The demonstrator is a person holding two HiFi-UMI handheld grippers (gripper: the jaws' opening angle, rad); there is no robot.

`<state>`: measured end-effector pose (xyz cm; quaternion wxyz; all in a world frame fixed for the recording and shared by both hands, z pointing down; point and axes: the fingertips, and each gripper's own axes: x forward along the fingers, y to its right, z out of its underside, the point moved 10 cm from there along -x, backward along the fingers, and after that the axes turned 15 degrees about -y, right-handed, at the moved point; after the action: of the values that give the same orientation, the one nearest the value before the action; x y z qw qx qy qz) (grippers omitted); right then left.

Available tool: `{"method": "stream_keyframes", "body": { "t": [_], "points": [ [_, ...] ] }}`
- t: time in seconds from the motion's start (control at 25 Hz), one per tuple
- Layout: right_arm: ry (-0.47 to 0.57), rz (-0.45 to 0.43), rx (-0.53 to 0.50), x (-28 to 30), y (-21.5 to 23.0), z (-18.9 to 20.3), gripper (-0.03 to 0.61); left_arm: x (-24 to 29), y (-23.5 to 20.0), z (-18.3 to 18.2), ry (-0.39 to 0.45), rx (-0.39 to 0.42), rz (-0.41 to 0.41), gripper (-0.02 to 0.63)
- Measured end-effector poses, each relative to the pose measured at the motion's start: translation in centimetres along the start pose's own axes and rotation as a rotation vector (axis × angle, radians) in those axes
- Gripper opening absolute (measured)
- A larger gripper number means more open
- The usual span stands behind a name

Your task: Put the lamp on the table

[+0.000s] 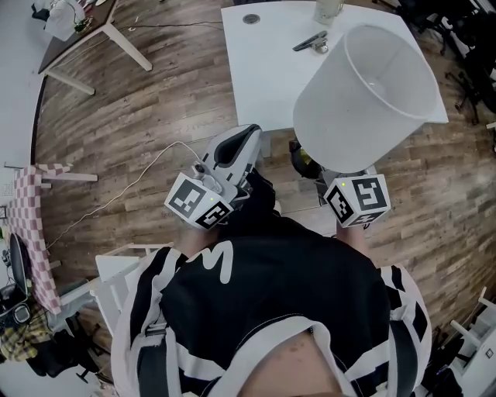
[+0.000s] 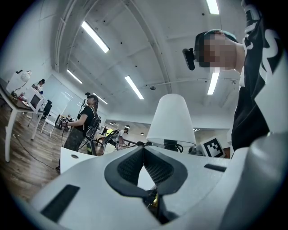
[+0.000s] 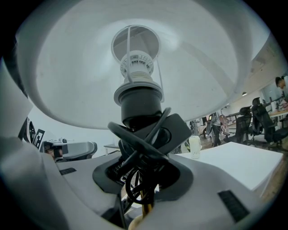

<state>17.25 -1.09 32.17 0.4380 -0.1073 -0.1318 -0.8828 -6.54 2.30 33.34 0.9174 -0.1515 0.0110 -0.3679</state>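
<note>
The lamp, with its big white shade (image 1: 364, 93), hangs tilted over the near right corner of the white table (image 1: 263, 62). My right gripper (image 1: 333, 174) sits under the shade, shut on the lamp's black stem (image 3: 140, 108), where the black cord (image 3: 139, 148) is coiled between the jaws. The right gripper view looks up into the shade (image 3: 67, 67) at the white bulb socket (image 3: 137, 67). My left gripper (image 1: 246, 136) is held beside the lamp at the table's near edge. Its jaws (image 2: 144, 150) meet at the tip with nothing between them. The shade (image 2: 170, 119) shows ahead of it.
On the table's far side stand a pale bottle (image 1: 327, 9) and a dark tool (image 1: 311, 42). A white cable (image 1: 116, 198) runs over the wooden floor at left. Another desk (image 1: 77, 39) is at far left, office chairs (image 1: 465, 46) at right. A person (image 2: 85, 121) stands in the background.
</note>
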Motion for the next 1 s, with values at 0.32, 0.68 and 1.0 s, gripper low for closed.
{"method": "stream_keyframes", "body": {
  "t": [0.32, 0.68, 1.0],
  "points": [
    [-0.009, 0.014, -0.004, 3.5, 1.0, -1.3, 0.149, 2.3, -3.9, -1.3, 0.012, 0.011, 0.025, 0.008],
    [0.007, 0.039, -0.009, 11.2, 3.7, -4.3, 0.149, 6.5, -12.1, -4.3, 0.001, 0.027, 0.053, 0.008],
    [0.022, 0.059, 0.016, 18.4, 6.1, -7.4, 0.149, 10.6, -19.4, -7.8, -0.014, 0.049, 0.087, 0.008]
  ]
}}
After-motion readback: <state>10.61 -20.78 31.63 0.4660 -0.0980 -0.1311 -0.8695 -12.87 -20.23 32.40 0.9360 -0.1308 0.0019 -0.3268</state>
